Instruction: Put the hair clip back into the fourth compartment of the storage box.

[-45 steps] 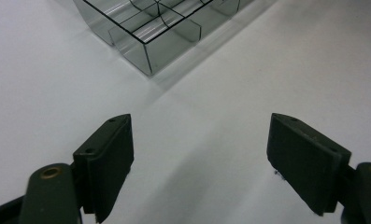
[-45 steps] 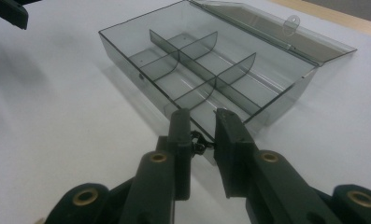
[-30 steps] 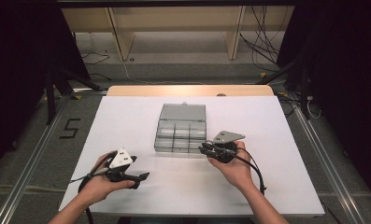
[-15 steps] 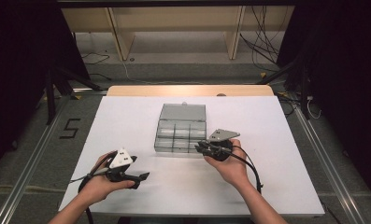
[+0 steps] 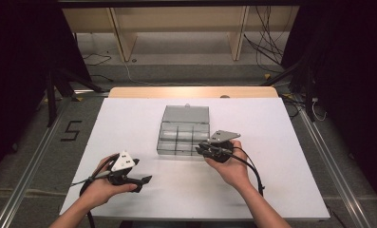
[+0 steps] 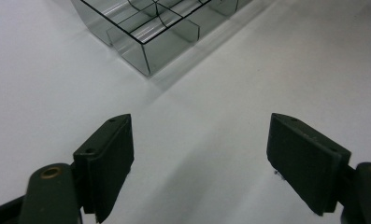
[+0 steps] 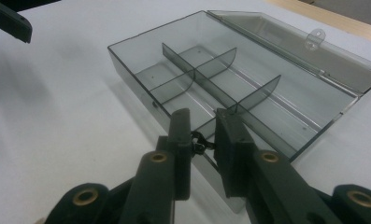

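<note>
Now, on the left, the left tool [image 5: 146, 180] sits low over the white desk [image 5: 129, 123], jaws spread wide with bare desk between them. Moving across, the clear compartment box [image 5: 183, 135] lies at the middle of the desk, lid folded back flat behind it. On the right, the right tool [image 7: 203, 135] is at the box's near right corner, jaws drawn close and pinching a small dark object [image 7: 199, 141] just over the front wall; what it is, I can't tell.
</note>
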A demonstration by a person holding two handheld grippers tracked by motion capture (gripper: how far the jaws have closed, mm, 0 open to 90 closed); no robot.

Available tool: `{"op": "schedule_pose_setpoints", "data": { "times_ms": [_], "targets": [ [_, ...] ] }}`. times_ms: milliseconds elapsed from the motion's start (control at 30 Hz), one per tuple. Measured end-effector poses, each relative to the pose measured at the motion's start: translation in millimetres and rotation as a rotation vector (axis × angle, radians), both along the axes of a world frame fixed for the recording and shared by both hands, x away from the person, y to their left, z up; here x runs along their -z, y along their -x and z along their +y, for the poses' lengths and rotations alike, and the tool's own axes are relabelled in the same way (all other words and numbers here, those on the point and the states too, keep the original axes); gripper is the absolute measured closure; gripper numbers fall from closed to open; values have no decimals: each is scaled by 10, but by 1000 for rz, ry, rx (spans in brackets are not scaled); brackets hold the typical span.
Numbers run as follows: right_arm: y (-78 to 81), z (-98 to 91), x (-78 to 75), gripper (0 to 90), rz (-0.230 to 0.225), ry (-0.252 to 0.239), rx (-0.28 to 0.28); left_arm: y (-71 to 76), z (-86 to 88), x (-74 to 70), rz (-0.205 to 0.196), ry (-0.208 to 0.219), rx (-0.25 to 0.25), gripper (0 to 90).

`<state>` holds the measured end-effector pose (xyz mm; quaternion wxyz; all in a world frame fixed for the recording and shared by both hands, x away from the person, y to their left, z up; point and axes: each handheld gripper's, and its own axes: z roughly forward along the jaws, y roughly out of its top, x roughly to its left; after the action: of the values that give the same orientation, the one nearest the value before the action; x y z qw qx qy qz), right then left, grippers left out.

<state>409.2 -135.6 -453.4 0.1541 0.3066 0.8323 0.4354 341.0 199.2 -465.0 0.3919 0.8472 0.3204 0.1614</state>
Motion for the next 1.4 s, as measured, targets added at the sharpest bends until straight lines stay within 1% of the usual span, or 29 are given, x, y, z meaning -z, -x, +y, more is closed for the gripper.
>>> {"op": "schedule_pose_setpoints", "data": {
  "times_ms": [1400],
  "targets": [
    [-123,262,-11,776,3,12,-30,1,-7,2,3,1,6,227]
  ]
}}
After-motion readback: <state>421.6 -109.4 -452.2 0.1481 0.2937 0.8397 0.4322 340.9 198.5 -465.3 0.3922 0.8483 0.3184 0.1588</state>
